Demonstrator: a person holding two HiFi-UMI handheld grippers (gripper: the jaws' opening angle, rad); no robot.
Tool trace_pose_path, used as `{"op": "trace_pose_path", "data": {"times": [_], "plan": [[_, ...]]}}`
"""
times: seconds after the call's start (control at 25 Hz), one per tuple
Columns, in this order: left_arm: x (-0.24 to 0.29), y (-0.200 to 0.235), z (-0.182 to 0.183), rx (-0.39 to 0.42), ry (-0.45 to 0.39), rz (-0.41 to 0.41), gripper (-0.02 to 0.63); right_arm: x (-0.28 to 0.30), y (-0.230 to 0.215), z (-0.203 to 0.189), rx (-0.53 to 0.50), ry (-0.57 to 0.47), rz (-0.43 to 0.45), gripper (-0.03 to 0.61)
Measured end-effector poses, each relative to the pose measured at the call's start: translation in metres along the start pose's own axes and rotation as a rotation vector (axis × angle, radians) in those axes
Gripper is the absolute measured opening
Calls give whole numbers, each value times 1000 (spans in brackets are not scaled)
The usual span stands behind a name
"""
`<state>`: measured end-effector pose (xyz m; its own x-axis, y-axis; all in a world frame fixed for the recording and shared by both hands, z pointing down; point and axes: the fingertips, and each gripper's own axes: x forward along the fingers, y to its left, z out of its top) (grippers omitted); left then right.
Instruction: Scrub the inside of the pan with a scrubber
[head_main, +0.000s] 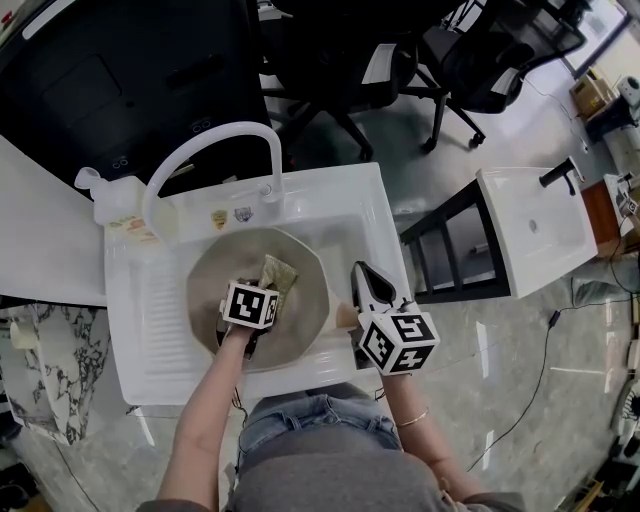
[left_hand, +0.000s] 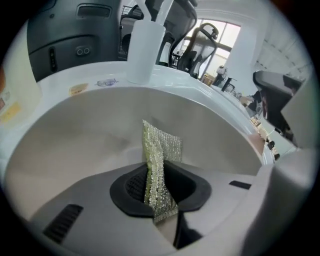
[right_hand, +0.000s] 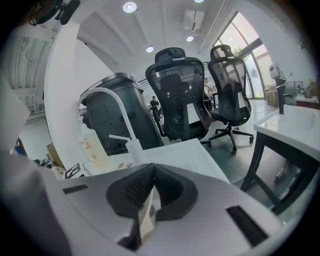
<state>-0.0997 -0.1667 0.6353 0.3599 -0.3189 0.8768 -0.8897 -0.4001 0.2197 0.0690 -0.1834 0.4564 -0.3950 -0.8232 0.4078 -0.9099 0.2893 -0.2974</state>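
A person standing at a white sink (head_main: 335, 205) is working two hand-held grippers over a round grey pan (head_main: 215, 275) lying in the basin. The left forearm (head_main: 205, 400) is reaching straight forward and down, carrying the left gripper (head_main: 262, 290) into the pan's bowl. Its jaws are clamping a yellow-green mesh scrubber (head_main: 277, 272), which is standing on edge between them and sticking out ahead of the tips over the pan's inner surface. In the left gripper view, the scrubber (left_hand: 157, 150) is rising from the left gripper (left_hand: 159, 187) with the grey wall of the pan (left_hand: 75, 135) curving behind and to both sides of the jaws.

The right arm, a bracelet (head_main: 412, 418) showing at the wrist, is bending in close to the body and holding the right gripper (head_main: 362, 275) at the pan's right edge, jaws pointing away from the person. The right gripper (right_hand: 147, 200) is pinching its jaws almost together on a thin pale piece (right_hand: 148, 217); what that piece belongs to cannot be told. Ahead of these jaws, office chairs (right_hand: 177, 95) are standing on the floor, and to their left the white faucet (head_main: 200, 145) is arching over the basin.
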Motion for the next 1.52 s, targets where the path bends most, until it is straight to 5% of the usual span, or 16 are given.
{"op": "trace_pose_path", "data": {"times": [0.52, 0.96, 1.2, 1.32, 1.52], "plan": [[-14, 67, 6, 174, 54, 262, 64, 5, 7, -3, -10, 15, 25, 11], [-46, 92, 8, 474, 129, 562, 64, -9, 12, -3, -17, 3, 38, 11], [-81, 87, 14, 550, 84, 666, 67, -22, 21, -7, -25, -9, 53, 11], [-98, 74, 15, 459, -7, 600, 66, -29, 24, -8, -28, -18, 57, 11], [-106, 17, 9, 230, -105, 214, 66, -40, 29, -9, -22, -36, 60, 11]]}}
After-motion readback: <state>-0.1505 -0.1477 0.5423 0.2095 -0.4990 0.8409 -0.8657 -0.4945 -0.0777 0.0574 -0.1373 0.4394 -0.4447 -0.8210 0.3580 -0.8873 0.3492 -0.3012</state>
